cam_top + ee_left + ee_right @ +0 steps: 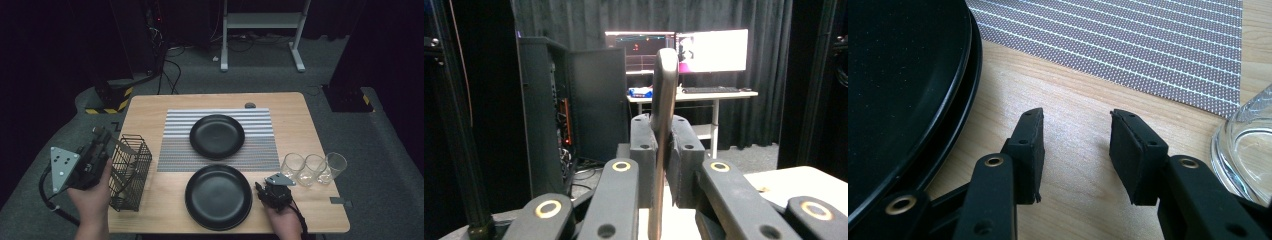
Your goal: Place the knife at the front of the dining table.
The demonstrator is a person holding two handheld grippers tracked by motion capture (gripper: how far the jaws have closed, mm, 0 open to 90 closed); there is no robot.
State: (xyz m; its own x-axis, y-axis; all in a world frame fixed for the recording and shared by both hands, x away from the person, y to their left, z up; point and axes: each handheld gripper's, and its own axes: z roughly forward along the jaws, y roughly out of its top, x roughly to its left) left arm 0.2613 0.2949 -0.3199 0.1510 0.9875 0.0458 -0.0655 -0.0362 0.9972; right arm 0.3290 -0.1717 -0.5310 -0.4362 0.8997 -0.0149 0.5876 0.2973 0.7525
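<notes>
My left gripper [101, 134] hangs over the table's left edge, next to a black wire basket [131, 171]. In the left gripper view it [663, 131] is shut on a thin dark flat piece [665, 85] that stands upright, edge-on, between the pads; I cannot tell what it is. My right gripper [265, 188] rests low on the wood between the near black plate [218, 196] and the glasses. Its jaws [1076, 145] stand open over bare wood, with the plate's rim [948, 100] to their left and a glass [1248, 145] to their right.
A second black plate [217, 136] lies on a striped grey placemat [172, 152] in the middle of the table. Three clear glasses [314, 168] stand in a row at the right. A small grey object [250, 105] sits near the far edge and a small tag [341, 201] near the right corner.
</notes>
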